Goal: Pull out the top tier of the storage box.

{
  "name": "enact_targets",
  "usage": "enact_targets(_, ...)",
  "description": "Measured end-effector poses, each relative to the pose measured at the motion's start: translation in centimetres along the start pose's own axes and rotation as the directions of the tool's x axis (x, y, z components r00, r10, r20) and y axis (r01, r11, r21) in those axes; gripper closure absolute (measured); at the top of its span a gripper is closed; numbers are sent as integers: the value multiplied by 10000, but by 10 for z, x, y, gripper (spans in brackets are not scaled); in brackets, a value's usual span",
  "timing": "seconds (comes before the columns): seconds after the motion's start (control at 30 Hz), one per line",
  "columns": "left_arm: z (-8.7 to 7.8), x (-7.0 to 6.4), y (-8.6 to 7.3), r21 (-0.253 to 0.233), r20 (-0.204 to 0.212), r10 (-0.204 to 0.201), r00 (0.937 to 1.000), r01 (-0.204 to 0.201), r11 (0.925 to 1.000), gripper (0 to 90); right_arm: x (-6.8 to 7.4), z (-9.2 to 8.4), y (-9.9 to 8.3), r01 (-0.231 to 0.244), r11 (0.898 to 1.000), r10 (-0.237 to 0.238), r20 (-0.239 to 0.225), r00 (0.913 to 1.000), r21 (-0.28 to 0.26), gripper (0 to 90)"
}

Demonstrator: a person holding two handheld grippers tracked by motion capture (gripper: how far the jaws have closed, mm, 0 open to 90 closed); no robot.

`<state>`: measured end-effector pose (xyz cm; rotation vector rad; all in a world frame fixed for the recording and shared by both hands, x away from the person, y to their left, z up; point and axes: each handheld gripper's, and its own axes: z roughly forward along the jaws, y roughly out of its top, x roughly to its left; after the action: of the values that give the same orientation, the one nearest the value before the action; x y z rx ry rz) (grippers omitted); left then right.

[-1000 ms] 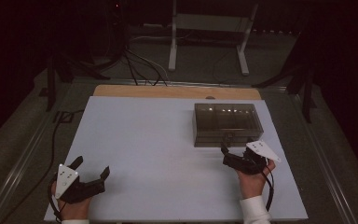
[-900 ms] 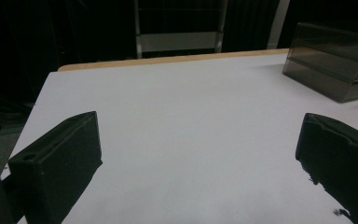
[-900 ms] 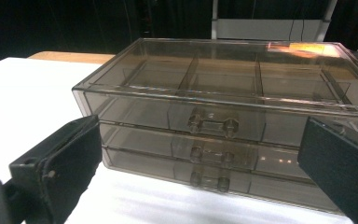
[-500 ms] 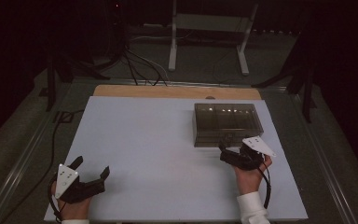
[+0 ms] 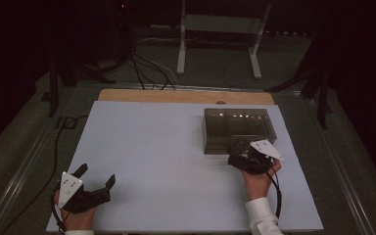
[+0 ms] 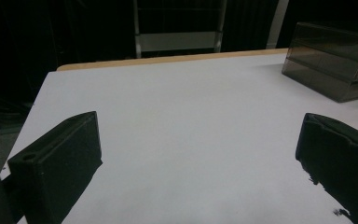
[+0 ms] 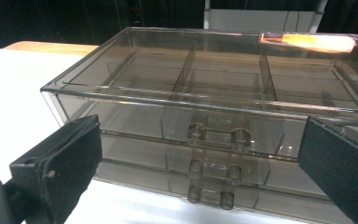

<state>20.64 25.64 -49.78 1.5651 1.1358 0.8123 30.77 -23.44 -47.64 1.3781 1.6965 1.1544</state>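
Observation:
A smoky clear plastic drawer box (image 5: 238, 128) stands on the right half of the white table (image 5: 166, 147). In the right gripper view the box (image 7: 214, 112) shows three stacked drawers with small double-peg handles (image 7: 219, 135) and dividers inside. My right gripper (image 5: 236, 157) is open just in front of the box's front face, jaws spread wide on either side of the handles (image 7: 200, 154). My left gripper (image 5: 96, 178) rests open at the near left corner of the table, nothing between its jaws (image 6: 198, 154). The box (image 6: 333, 65) appears far right in the left gripper view.
A wooden strip (image 5: 186, 96) runs along the table's far edge. Cables (image 5: 147, 73) and a white stand (image 5: 220, 39) lie on the dark floor beyond. A cable (image 5: 54, 147) trails down the left side. Wide bare tabletop lies between the two grippers.
My right gripper has moved forward and a little left, closing in on the front of the drawer box. The left gripper has stayed put.

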Motion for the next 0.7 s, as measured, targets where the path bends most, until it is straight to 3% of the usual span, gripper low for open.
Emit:
enact_targets(0.27, 0, 0, 0, 6, 4, 19, 10000, -19, 10000, 11, 0, 6, 0, 11, 10000, -11, 187, 9998, -9, 9)
enact_targets(0.33, 0, 0, 0, 5, 4, 16, 10000, -16, 10000, 11, 0, 7, -1, -24, 10000, 23, 214, 9998, 27, 51)
enact_targets(0.47, 0, 0, 0, 10, -4, 24, 10000, -24, 10000, 11, 5, 8, -2, 217, 9997, -223, 1017, 9946, 68, 190)
enact_targets(0.57, 0, 0, 0, 31, -2, 55, 10000, -55, 10000, 11, 8, 7, -2, 295, 9996, -295, 1319, 9908, 18, 277)
enact_targets(0.7, 0, -1, 0, 5, -14, 54, 10000, -54, 10000, 11, 10, 7, -2, 96, 9999, -101, 1624, 9867, 39, 320)
